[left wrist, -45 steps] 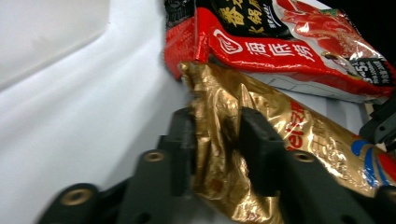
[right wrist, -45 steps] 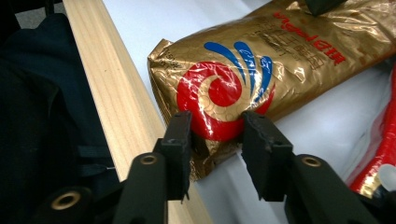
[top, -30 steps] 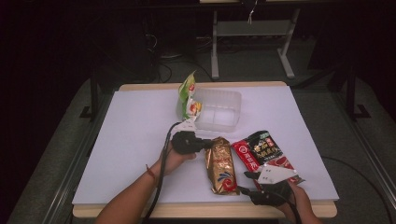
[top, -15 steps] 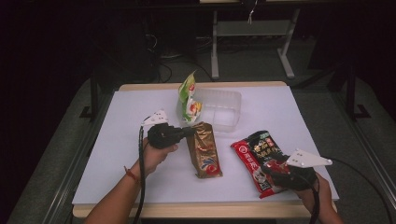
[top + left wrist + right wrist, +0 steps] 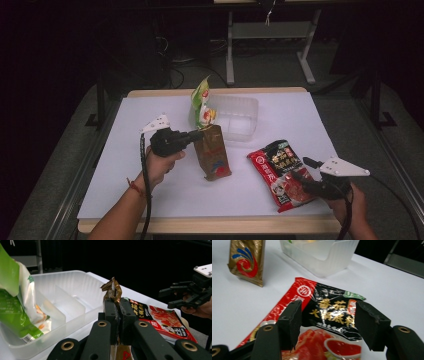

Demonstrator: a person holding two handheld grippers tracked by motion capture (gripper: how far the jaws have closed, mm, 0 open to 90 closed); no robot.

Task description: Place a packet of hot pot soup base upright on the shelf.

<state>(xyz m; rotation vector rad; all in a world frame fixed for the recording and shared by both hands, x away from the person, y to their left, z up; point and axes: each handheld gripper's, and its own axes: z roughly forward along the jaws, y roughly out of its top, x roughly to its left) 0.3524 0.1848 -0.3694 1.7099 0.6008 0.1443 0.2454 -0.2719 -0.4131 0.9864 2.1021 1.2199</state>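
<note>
Gold packet pinched in left tongs

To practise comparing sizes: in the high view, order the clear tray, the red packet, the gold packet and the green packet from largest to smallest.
1. Clear tray
2. Red packet
3. Gold packet, close to the red one, so unsure
4. Green packet, partly hidden in the tray

Bright lit table, dark surroundings, soft blur in gripper views
</note>
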